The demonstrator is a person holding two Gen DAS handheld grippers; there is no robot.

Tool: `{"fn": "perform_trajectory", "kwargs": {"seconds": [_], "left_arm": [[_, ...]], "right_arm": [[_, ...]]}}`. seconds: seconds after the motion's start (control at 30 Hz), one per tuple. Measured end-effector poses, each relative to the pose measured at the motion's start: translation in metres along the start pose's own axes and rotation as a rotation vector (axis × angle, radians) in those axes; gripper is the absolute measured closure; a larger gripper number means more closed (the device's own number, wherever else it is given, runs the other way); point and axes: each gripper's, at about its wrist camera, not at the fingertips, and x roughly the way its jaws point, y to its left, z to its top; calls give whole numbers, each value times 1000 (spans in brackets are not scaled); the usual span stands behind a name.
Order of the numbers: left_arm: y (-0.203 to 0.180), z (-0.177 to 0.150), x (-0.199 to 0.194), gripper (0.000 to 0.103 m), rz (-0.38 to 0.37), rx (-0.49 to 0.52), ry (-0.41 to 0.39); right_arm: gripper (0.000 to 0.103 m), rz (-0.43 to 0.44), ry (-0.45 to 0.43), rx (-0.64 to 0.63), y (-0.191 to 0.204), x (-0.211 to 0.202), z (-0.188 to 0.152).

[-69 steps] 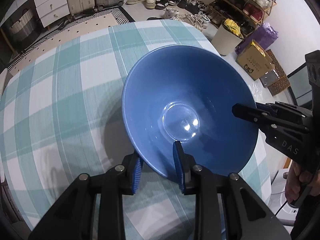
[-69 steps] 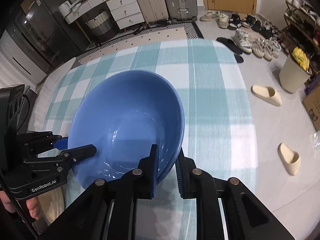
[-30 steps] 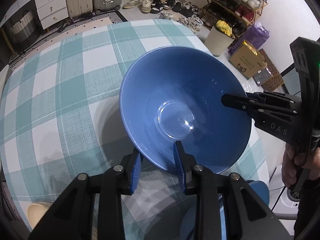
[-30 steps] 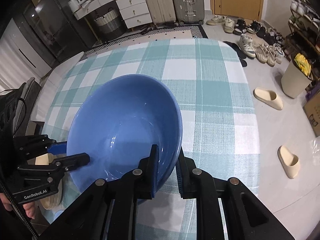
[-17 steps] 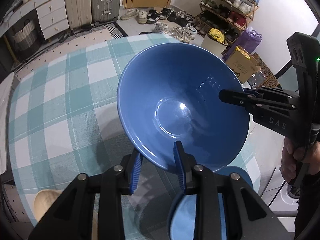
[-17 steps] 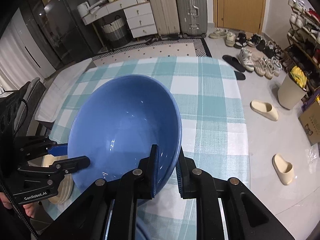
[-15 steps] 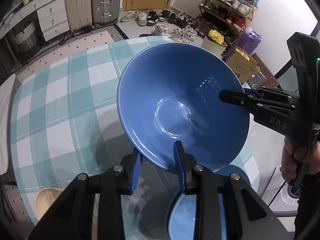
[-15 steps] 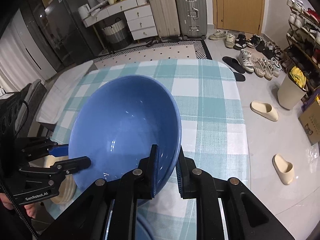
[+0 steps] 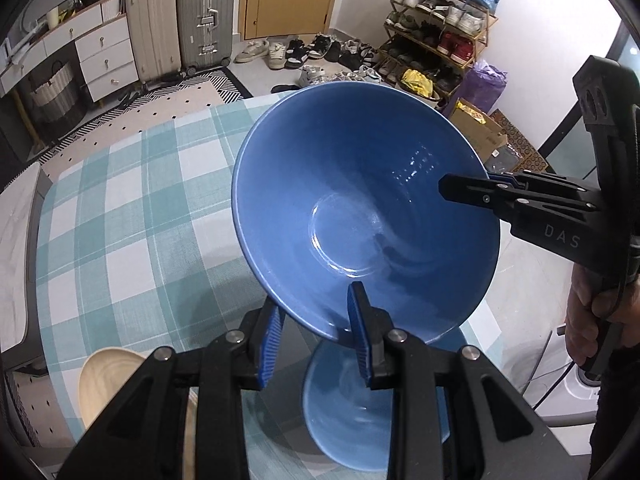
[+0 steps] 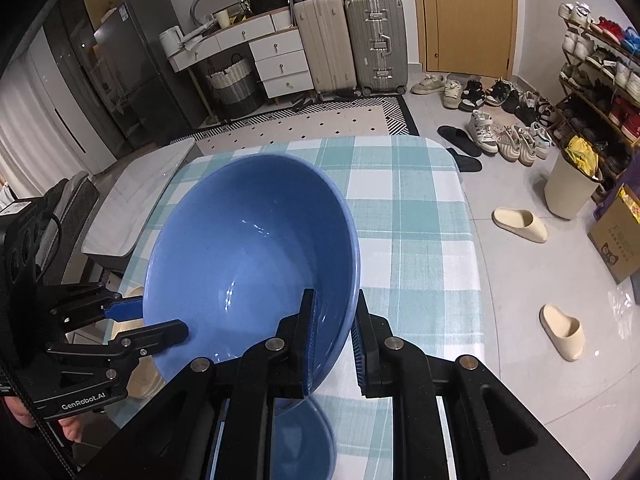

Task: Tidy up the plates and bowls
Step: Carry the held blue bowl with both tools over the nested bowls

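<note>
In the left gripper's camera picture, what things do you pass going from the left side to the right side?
Tan wooden plate → left gripper → big blue bowl held up in both sets of jaws → right gripper → the person's right hand.

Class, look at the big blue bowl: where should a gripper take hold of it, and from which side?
Grip the big blue bowl by its thin rim, one finger inside and one outside, coming in from the near edge as the left gripper does; the flared wall is too wide to span.
</note>
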Motion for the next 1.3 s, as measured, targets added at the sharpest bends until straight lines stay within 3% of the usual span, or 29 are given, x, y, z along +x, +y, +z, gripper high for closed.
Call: {"fn": "perform_trajectory", "kwargs": {"seconds": [0.33,1.3], "left_arm": [[-11,-29,-13,73,-8,11,7],[-28,-103,-22,69,-20,19,-7]], "right_arm": [[87,-2,-14,2,15,-29,-31],[87,-18,-16,1,38,-41,-122]]}}
